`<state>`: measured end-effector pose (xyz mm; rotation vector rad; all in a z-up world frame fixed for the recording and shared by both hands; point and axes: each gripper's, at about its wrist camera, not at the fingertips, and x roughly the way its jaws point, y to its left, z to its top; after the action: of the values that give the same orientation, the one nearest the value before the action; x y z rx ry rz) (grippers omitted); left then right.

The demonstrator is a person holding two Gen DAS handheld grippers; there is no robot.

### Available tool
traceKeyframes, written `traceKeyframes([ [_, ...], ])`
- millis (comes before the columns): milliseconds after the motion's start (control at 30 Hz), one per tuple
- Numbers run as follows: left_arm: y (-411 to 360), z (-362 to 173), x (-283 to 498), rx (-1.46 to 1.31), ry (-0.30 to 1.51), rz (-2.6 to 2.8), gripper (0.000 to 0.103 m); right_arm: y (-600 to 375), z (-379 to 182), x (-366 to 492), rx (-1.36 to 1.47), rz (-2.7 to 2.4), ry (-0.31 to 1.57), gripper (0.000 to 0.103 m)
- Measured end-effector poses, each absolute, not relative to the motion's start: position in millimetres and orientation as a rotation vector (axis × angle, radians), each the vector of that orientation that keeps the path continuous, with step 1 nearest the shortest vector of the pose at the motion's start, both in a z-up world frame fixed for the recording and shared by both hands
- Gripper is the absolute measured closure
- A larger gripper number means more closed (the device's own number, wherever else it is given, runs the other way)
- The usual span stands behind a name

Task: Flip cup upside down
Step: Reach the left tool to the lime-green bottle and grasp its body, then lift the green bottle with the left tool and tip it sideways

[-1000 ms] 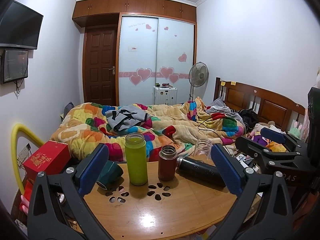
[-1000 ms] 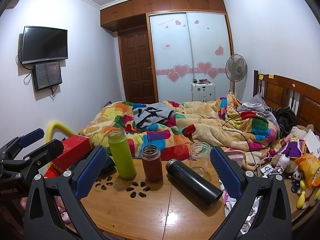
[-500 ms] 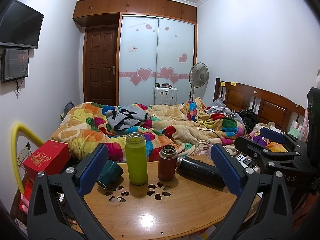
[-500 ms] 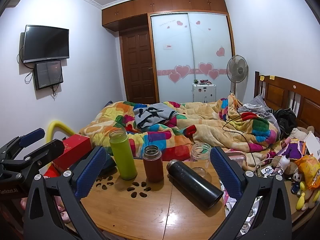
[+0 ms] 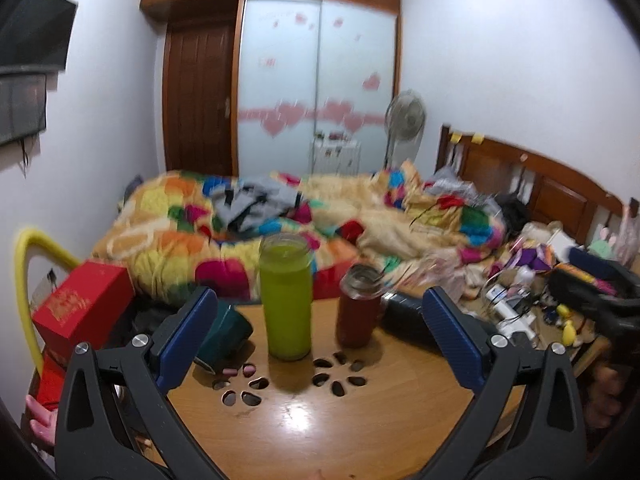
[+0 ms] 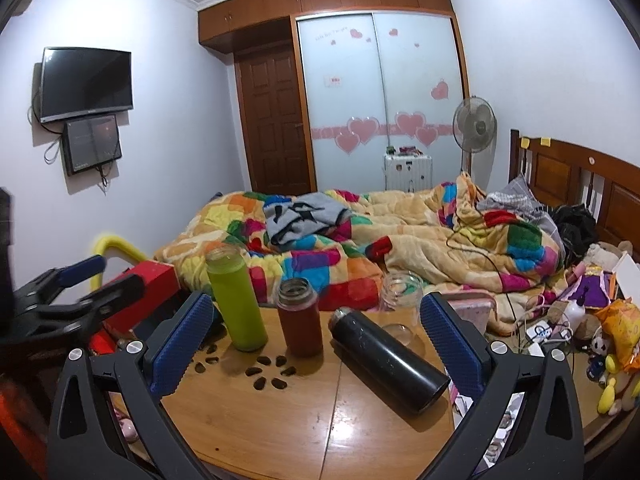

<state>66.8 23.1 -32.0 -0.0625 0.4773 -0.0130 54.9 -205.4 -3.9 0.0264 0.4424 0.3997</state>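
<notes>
On the round wooden table (image 5: 320, 420) stand a tall green cup (image 5: 285, 298) and a short red-brown cup (image 5: 357, 308), both upright with open mouths. A dark teal cup (image 5: 224, 330) lies on its side at the left, and a black flask (image 6: 390, 360) lies on its side at the right. A clear glass jar (image 6: 400, 304) stands behind the flask. My left gripper (image 5: 320, 344) is open and empty, facing the green and red-brown cups from the near side. My right gripper (image 6: 316, 344) is open and empty, facing the red-brown cup (image 6: 299, 318) and the flask.
A red box (image 5: 82, 306) and a yellow tube (image 5: 28, 280) sit left of the table. A bed with a colourful quilt (image 6: 400, 240) lies just behind it. Toys and clutter (image 6: 600, 328) crowd the right side. The table has petal-shaped cut-outs (image 6: 268, 372) near its middle.
My left gripper has moved forward and closer to the green and red-brown cups; its view is blurred by motion. My right gripper has barely moved. Nothing on the table has shifted.
</notes>
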Motion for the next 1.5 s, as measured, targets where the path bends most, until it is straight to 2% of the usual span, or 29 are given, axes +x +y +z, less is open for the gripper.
traceKeyframes([
  [200,43,-83,137,-0.075,0.581,0.026,0.0,-206,-31,75,0.005,0.382,0.522,0.0],
  [400,55,-109,186,-0.149,0.629,0.031,0.0,-202,-64,91,-0.03,0.399,0.593,0.0],
  [467,57,-113,197,-0.164,0.627,0.03,0.012,-200,-73,96,-0.031,0.406,0.62,0.0],
  [533,59,-117,207,-0.178,0.644,0.007,0.033,-198,-83,100,-0.03,0.414,0.649,0.0],
  [567,59,-119,210,-0.184,0.652,0.002,0.038,-198,-87,103,-0.03,0.419,0.66,0.0],
  [1033,38,-107,159,-0.147,0.704,-0.123,0.04,-180,-116,106,-0.061,0.482,0.725,0.0],
  [1500,-7,-102,89,-0.28,0.825,-0.423,0.04,-155,-157,85,-0.116,0.69,0.793,0.001],
])
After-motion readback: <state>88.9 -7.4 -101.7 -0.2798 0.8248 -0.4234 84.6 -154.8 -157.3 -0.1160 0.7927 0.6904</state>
